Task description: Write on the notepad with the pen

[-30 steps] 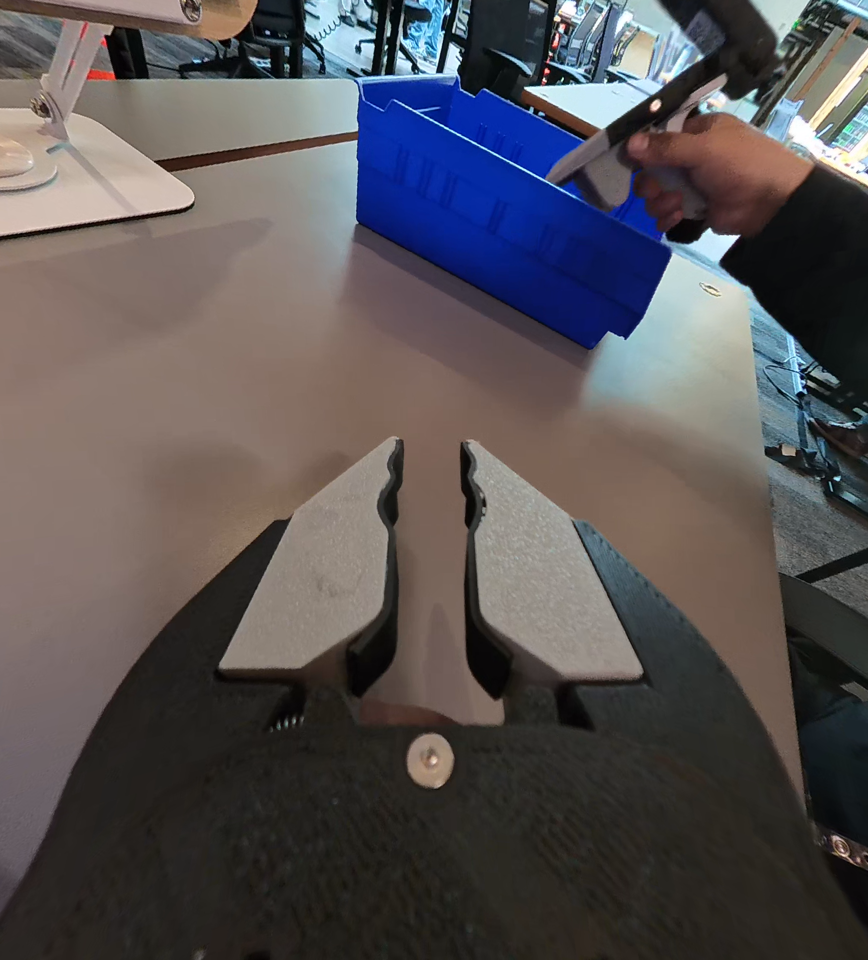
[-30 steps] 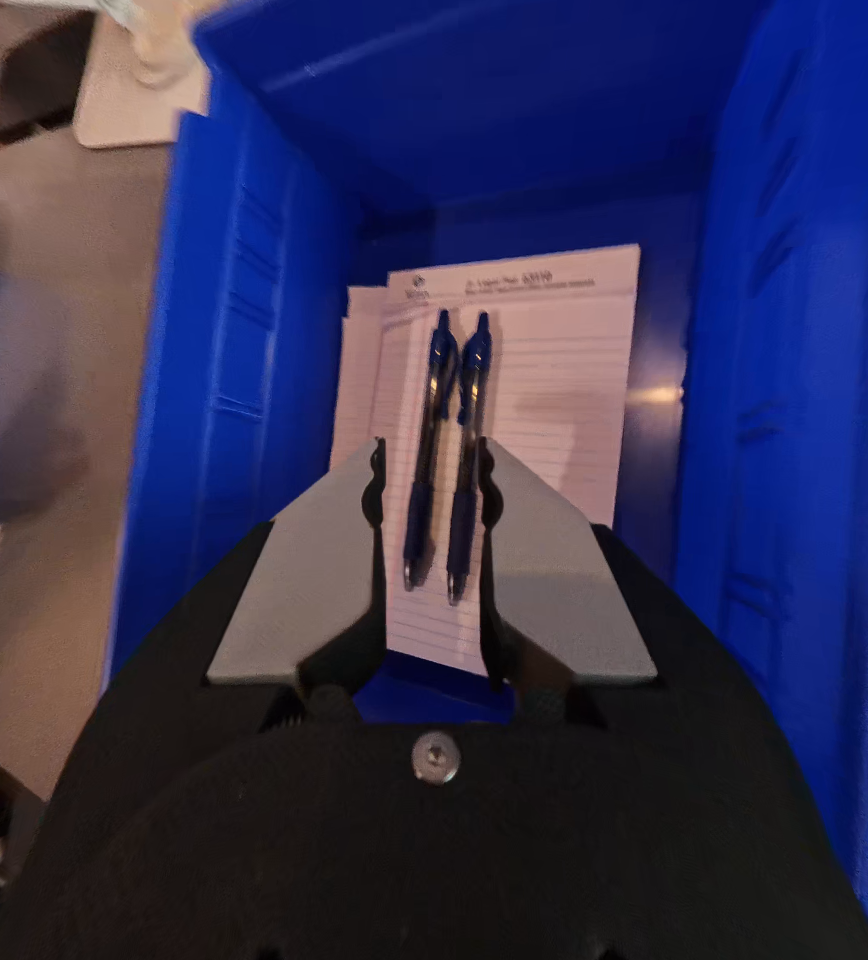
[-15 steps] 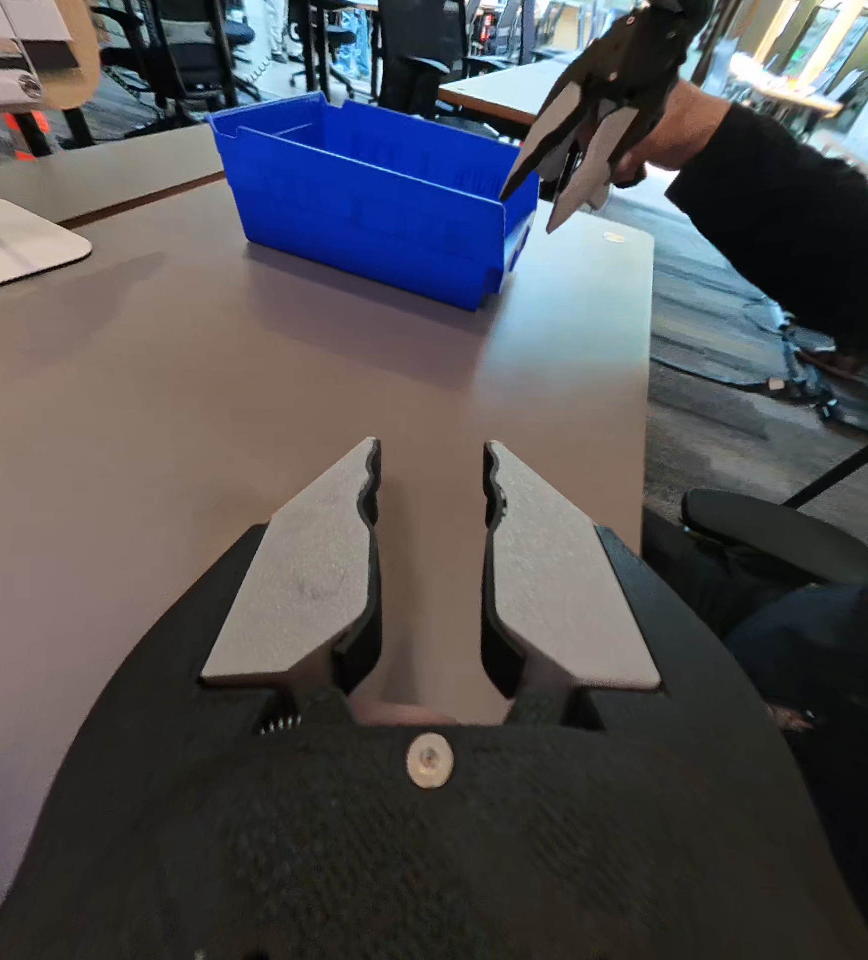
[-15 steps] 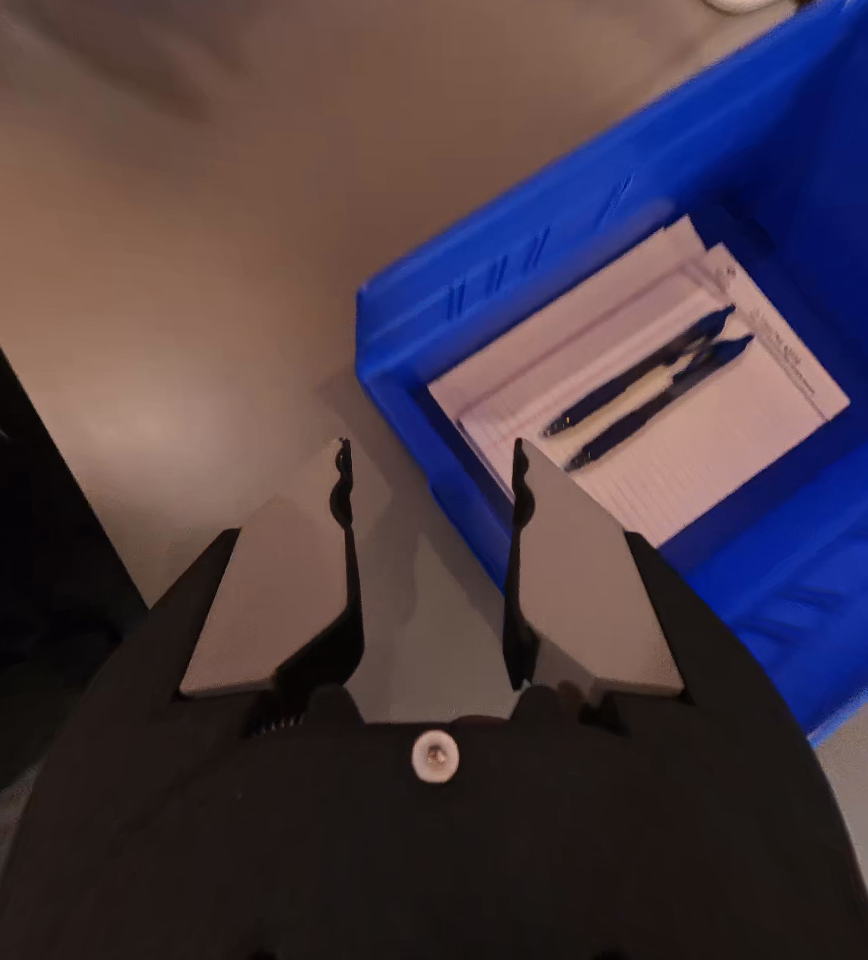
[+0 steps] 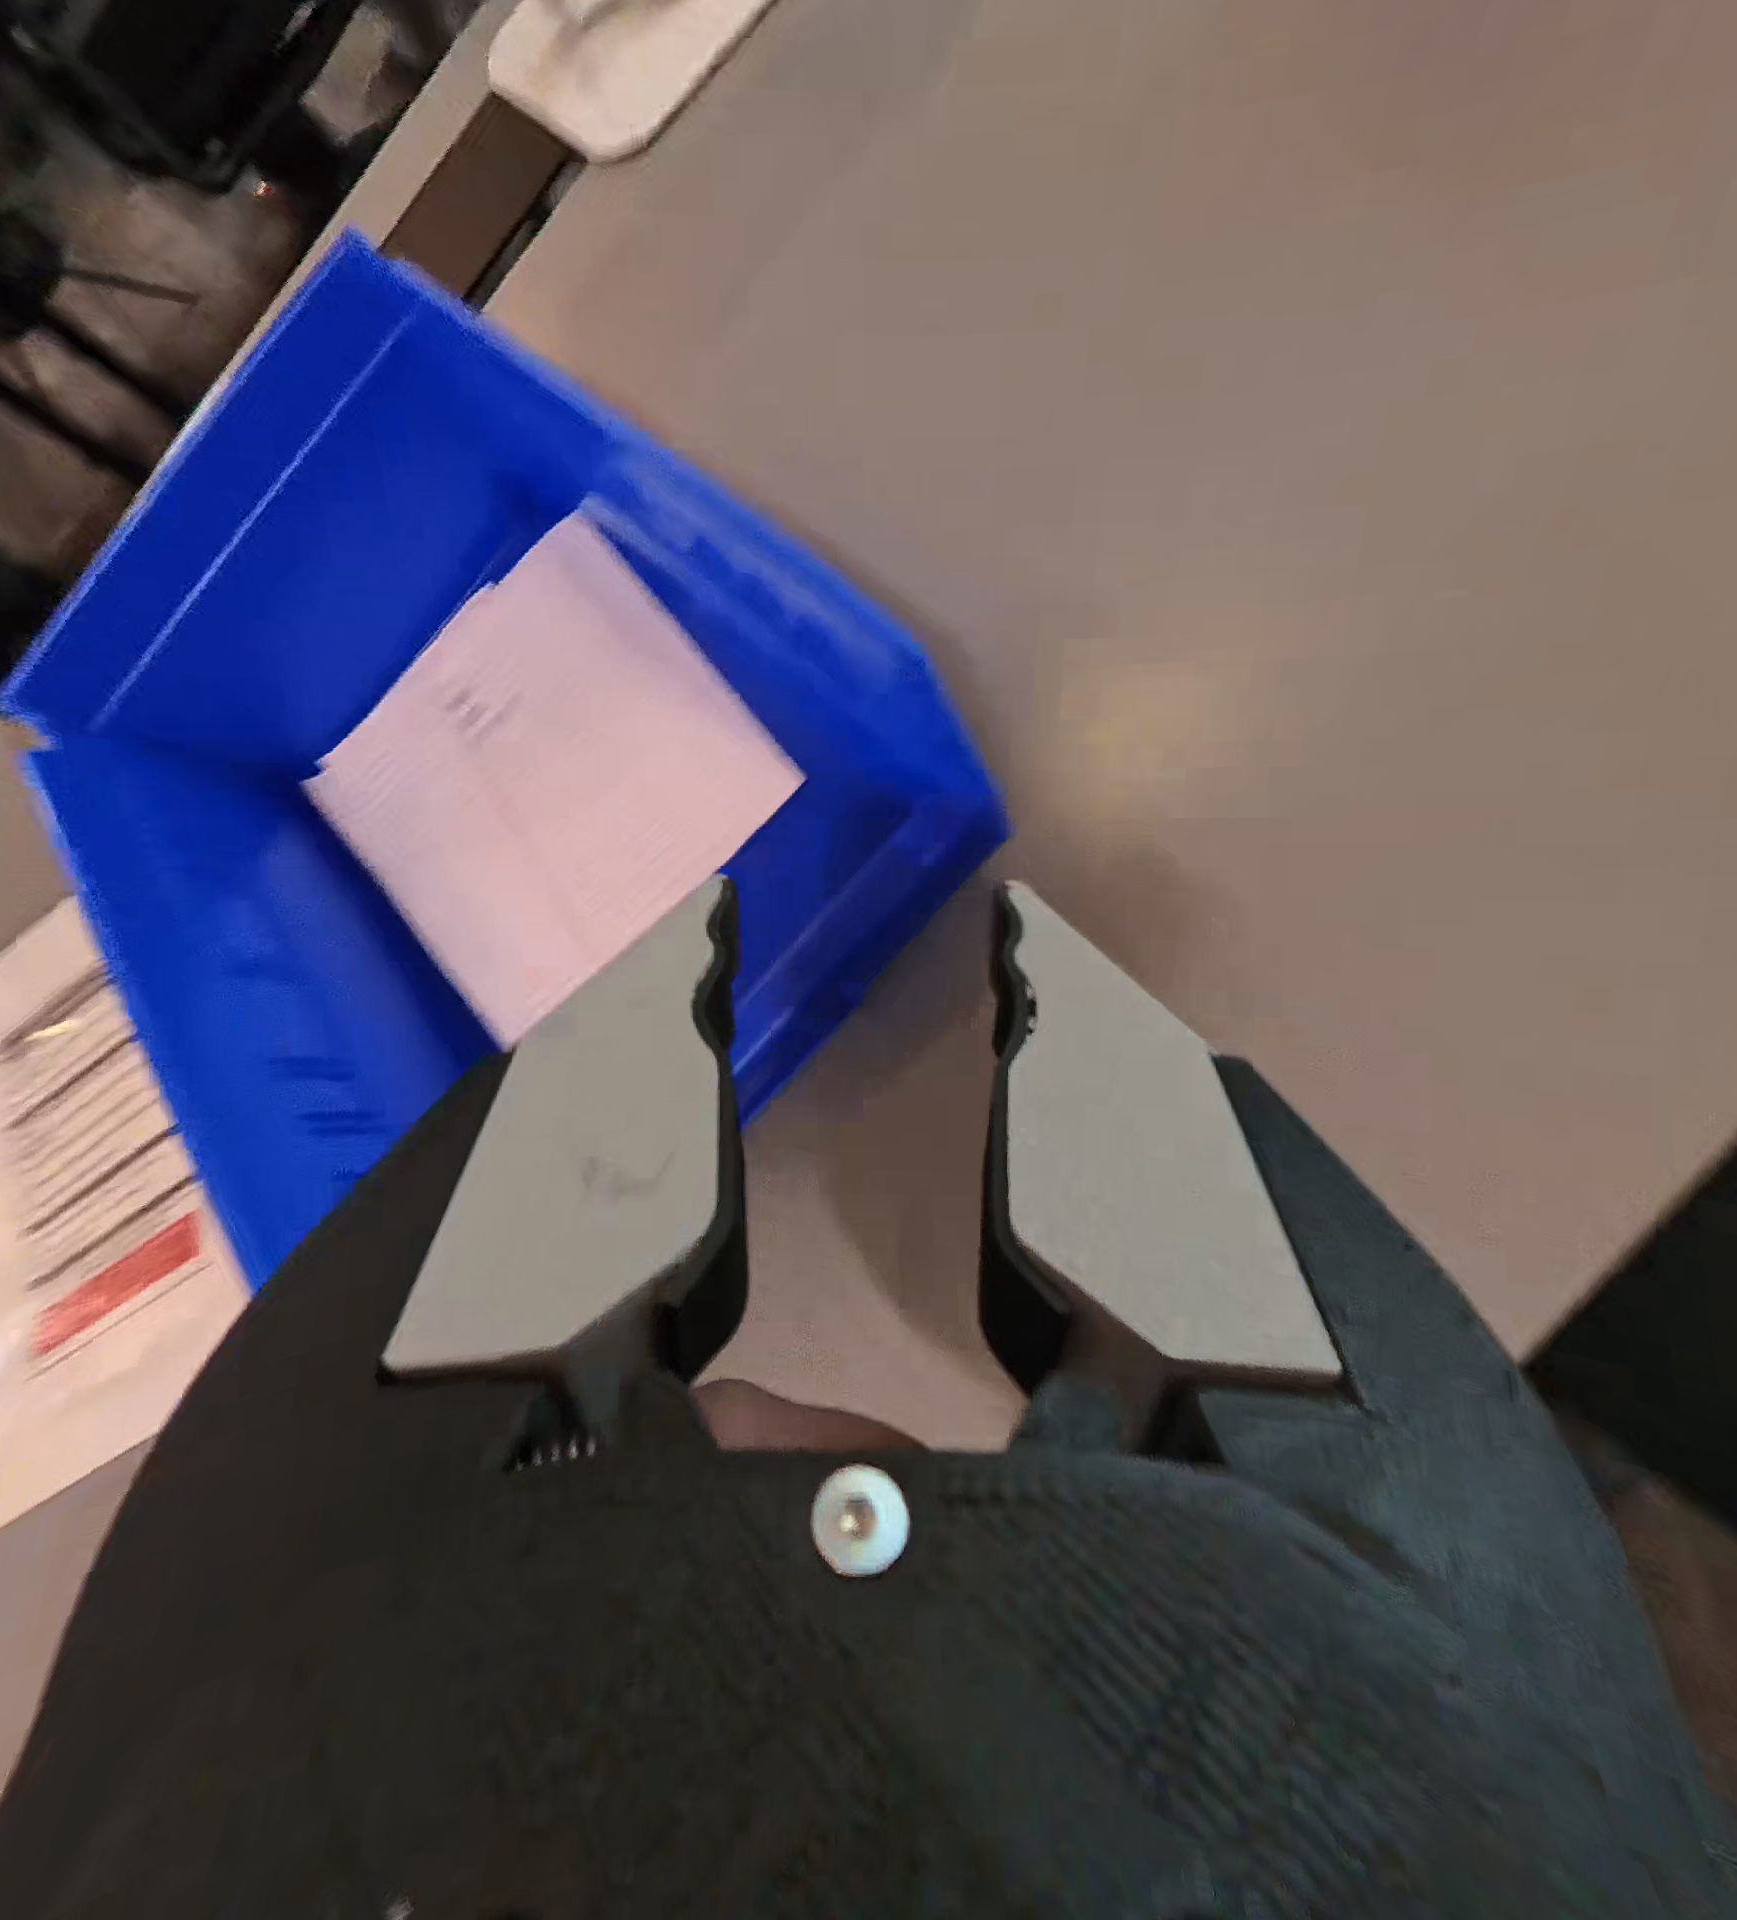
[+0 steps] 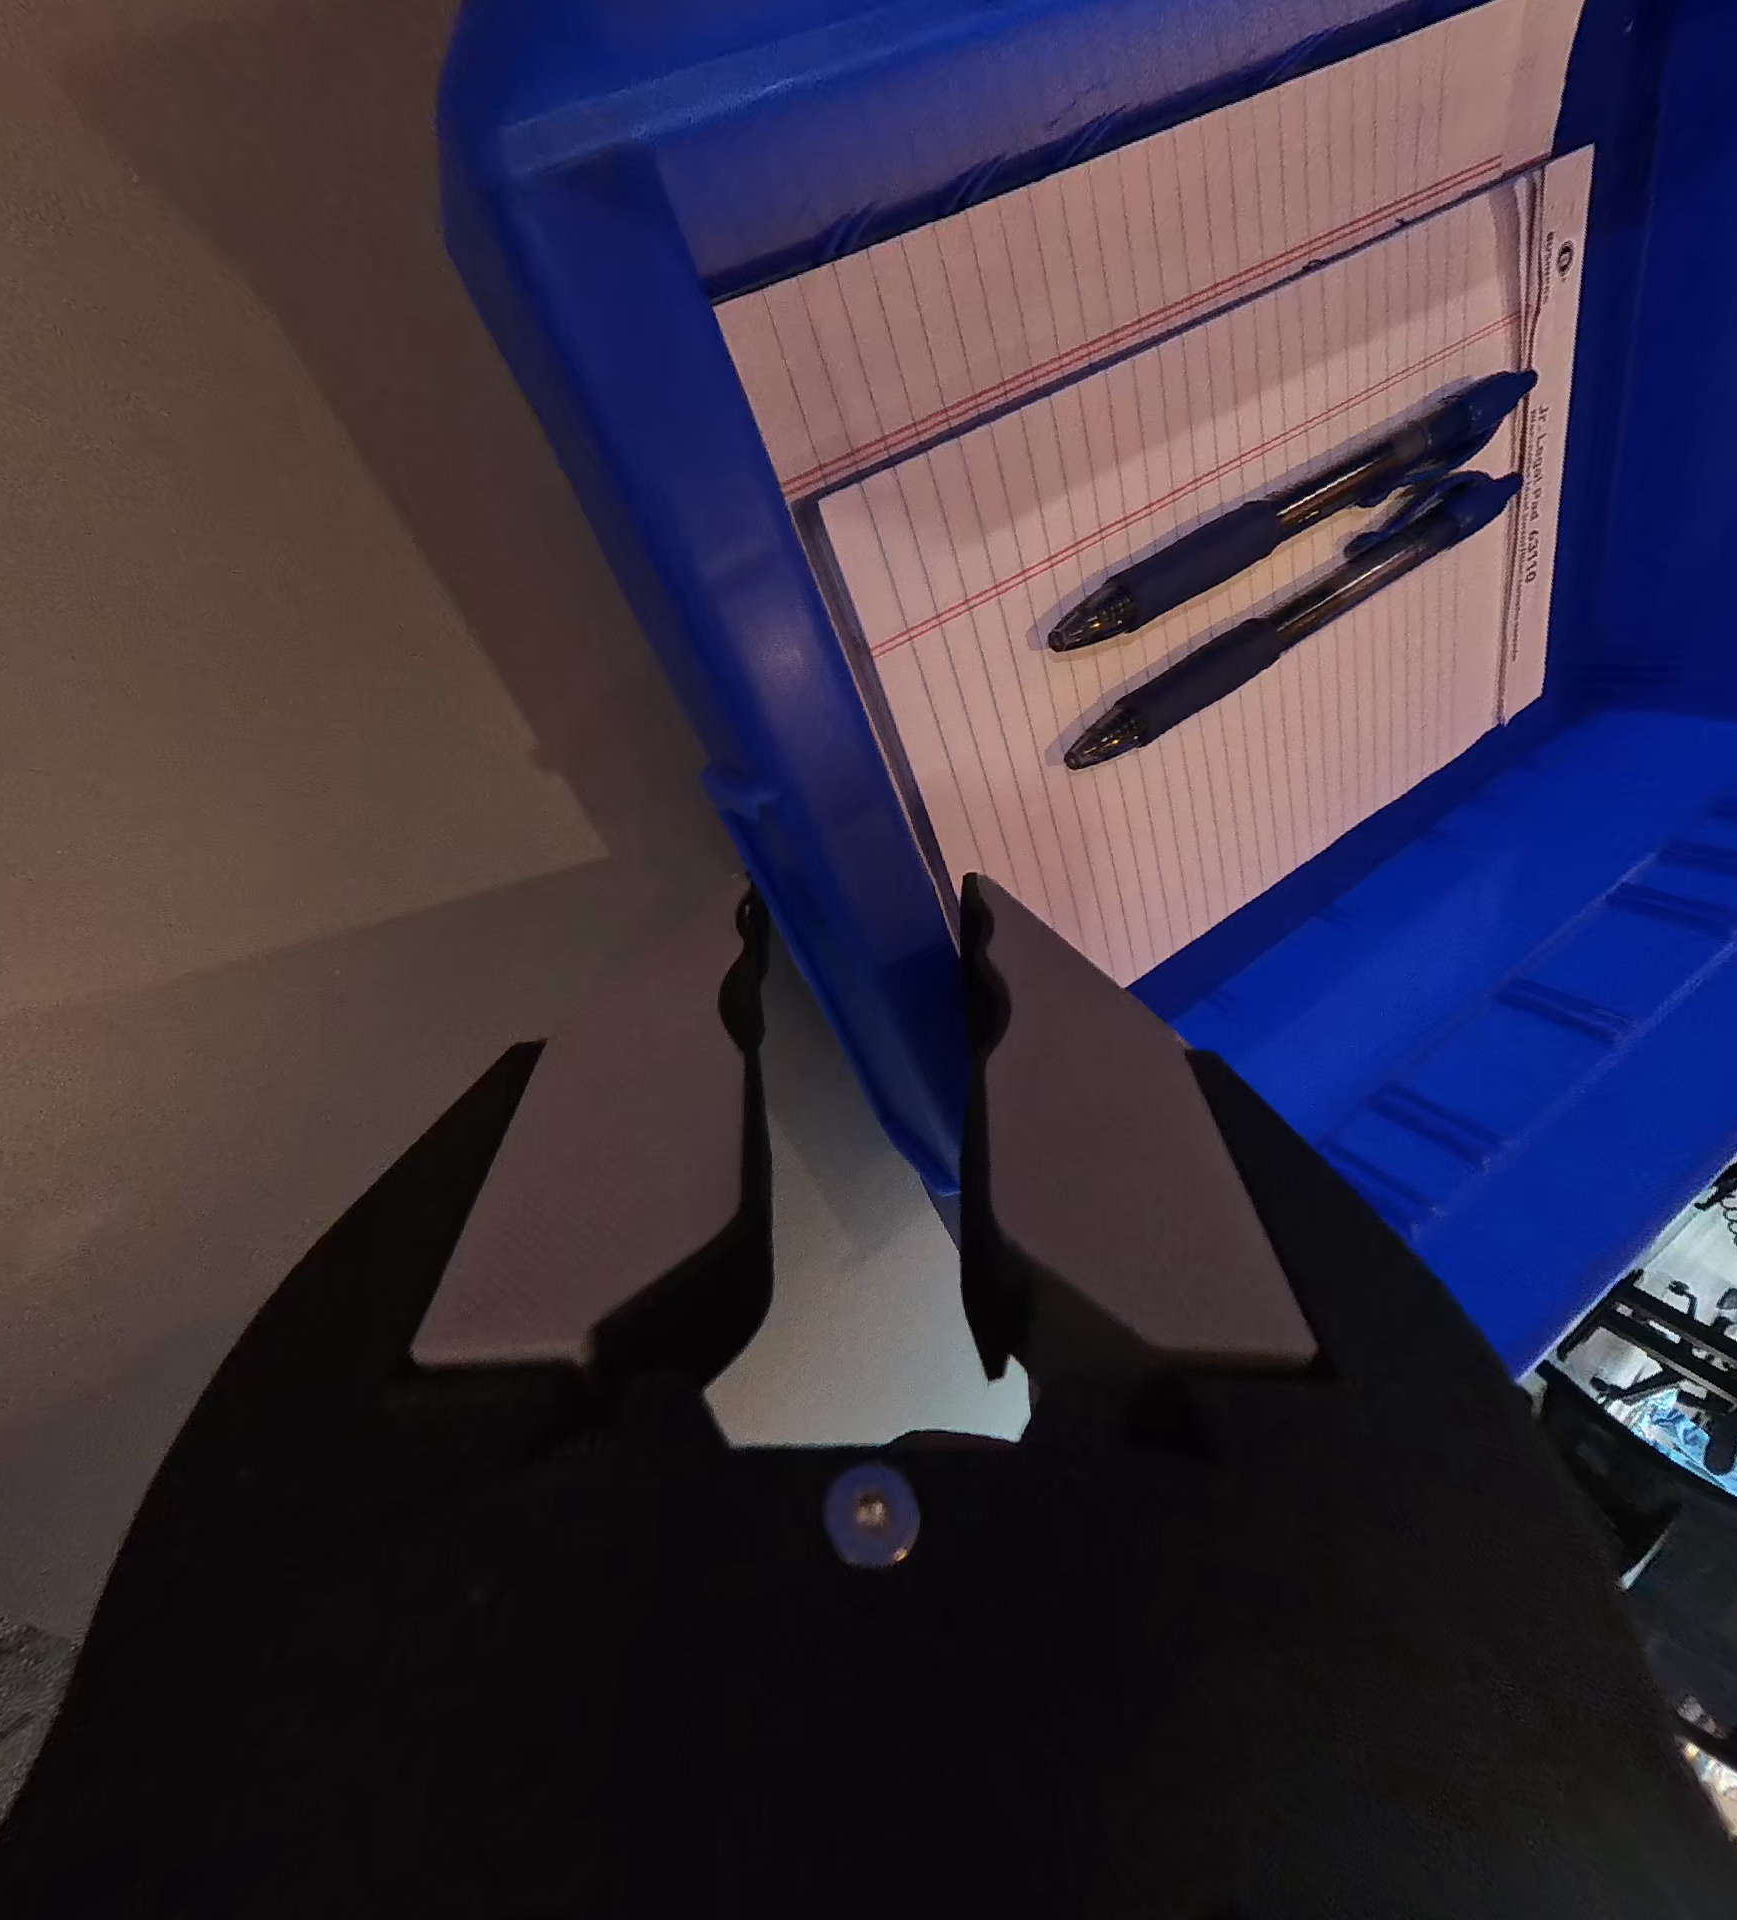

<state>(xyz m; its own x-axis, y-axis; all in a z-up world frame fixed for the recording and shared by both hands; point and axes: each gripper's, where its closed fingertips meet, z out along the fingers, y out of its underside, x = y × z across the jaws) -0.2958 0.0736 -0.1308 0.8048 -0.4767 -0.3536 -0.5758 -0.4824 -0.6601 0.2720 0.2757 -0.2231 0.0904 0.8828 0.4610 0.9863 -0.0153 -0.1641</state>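
Observation:
A blue bin [image 6: 1466, 987] on the grey table holds two white lined notepads, one [image 6: 1103, 852] on top of the other [image 6: 947, 343]. Two blue pens [image 6: 1259, 530] [image 6: 1248, 644] lie side by side on the top pad. My right gripper [image 6: 859, 899] straddles the bin's near wall by its corner, one finger inside and one outside, closed in on the wall. My left gripper [image 5: 864, 925] is open and empty above the table, just past the bin [image 5: 251, 987]. The notepad [image 5: 552, 769] shows blurred there, and the pens cannot be made out.
A printed white sheet with a red patch [image 5: 64, 1195] lies on the table beside the bin. A white stand base [image 5: 615, 73] sits at the far end. The table edge [image 5: 1570, 1278] runs close on the right, with dark floor beyond. Across from one pair of fingers to the other is roughly 60 cm.
My right gripper swung from beside the bin onto its wall and narrowed its jaws. My left gripper moved across the table up to the bin, tilted to look down into it, and opened wider.

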